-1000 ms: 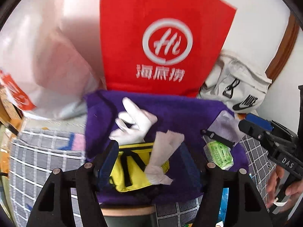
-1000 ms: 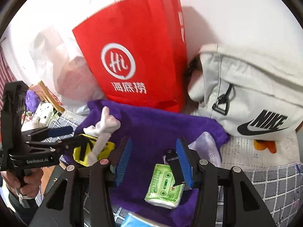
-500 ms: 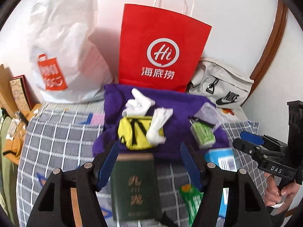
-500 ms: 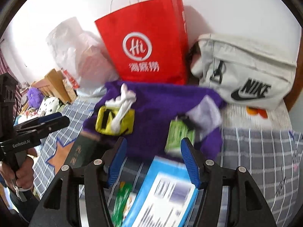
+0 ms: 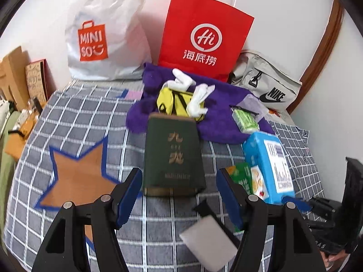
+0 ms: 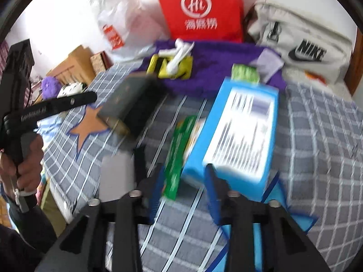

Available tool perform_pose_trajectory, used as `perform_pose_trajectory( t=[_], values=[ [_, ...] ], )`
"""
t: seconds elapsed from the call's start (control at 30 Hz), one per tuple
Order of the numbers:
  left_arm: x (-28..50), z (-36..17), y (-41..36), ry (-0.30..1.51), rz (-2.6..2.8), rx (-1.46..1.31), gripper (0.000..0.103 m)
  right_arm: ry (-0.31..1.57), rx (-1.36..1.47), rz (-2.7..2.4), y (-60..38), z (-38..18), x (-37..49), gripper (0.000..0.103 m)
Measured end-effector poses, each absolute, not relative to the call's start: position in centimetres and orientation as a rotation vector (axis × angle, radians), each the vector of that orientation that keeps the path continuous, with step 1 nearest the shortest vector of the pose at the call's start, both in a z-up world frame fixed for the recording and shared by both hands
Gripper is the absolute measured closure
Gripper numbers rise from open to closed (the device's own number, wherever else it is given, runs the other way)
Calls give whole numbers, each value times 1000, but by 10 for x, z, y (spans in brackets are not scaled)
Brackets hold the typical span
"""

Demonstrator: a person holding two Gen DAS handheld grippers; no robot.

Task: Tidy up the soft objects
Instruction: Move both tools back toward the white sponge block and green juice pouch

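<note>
A purple towel (image 5: 217,104) lies on the checked bed cover below a red paper bag (image 5: 204,36). On it sit a yellow pouch (image 5: 172,102), a white glove (image 5: 195,97) and a green tissue pack (image 5: 246,119). The towel (image 6: 217,59), pouch (image 6: 177,65) and tissue pack (image 6: 245,72) also show in the right wrist view. My left gripper (image 5: 179,199) is open and empty, low over the cover in front of a dark green book (image 5: 173,154). My right gripper (image 6: 181,190) is open and empty, near a blue box (image 6: 238,131).
A white MINISO bag (image 5: 102,36) and a grey Nike bag (image 5: 267,83) lean at the wall. A blue box (image 5: 270,161), a green packet (image 5: 242,174) and a grey card (image 5: 206,240) lie near my left fingers. Cardboard boxes (image 5: 13,77) stand at far left.
Both grippers have pulled back and away from the purple towel. More of the bed cover, the book and the blue box have come into view. Both stay open.
</note>
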State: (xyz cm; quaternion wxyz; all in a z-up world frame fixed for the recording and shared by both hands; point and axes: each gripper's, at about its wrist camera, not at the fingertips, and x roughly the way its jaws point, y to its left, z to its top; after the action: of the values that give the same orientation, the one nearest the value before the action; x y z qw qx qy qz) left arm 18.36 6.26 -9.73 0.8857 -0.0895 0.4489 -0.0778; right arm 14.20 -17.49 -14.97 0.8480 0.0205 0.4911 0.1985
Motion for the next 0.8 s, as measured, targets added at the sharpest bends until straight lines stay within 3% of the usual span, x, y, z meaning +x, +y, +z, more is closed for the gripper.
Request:
perform_pose_trajectory(
  t=[0.37, 0.43, 0.47, 0.8],
  values=[
    [146, -123, 67, 953, -167, -199, 39, 1055, 111, 412, -168, -189, 146, 74],
    [143, -128, 67, 965, -161, -198, 39, 1059, 162, 437, -168, -195, 150, 81],
    [142, -130, 68, 969, -159, -194, 39, 1044, 165, 441, -166, -196, 149, 94],
    [136, -129, 60, 973, -160, -178, 39, 968, 170, 485, -174, -170, 115, 99]
  ],
)
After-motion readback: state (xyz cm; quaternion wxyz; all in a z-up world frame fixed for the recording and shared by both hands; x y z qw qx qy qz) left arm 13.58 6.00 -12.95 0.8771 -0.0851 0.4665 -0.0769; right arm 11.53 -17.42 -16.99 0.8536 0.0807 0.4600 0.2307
